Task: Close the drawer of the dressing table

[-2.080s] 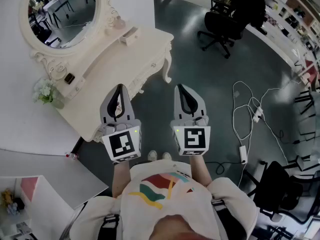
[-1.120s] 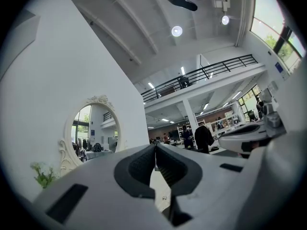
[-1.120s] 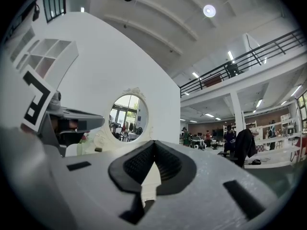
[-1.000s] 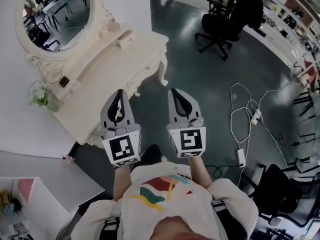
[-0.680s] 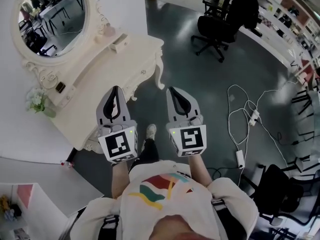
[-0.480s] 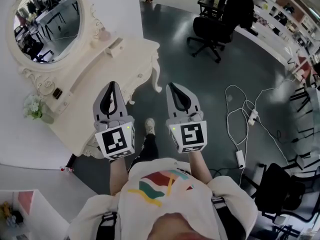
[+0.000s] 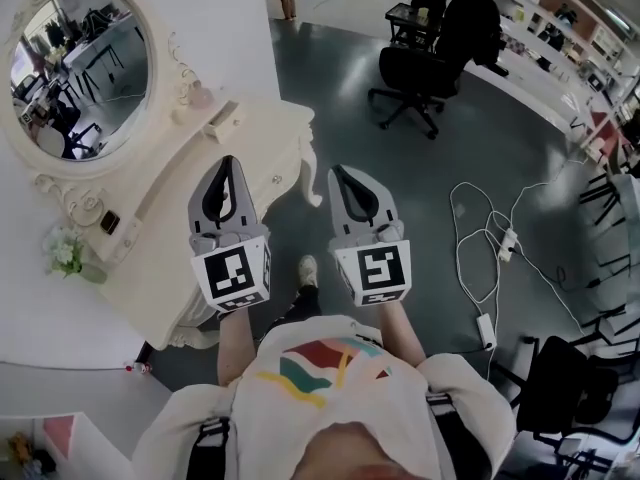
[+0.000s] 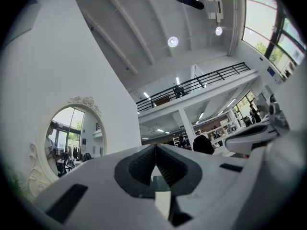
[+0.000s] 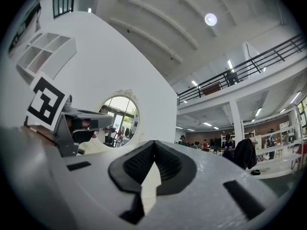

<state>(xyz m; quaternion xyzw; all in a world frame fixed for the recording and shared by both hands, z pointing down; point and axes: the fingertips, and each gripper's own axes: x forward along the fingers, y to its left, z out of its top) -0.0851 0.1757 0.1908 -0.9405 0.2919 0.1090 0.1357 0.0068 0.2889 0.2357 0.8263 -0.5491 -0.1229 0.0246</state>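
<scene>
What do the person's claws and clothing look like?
The left claw and right claw are pale grey shells with black ribbed pads. Each carries a white cube bearing black square markings. The T-shirt is cream, colourfully printed.

Bright overhead ceiling lights (image 8: 172,41), glossy floor (image 7: 420,198) glare (mild), dark fisheye corners

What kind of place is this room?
Probably a large open lab or office hall, not a home: the dressing table stands on a grey floor near a black office chair and loose cables, and a railed upper gallery runs overhead.
</scene>
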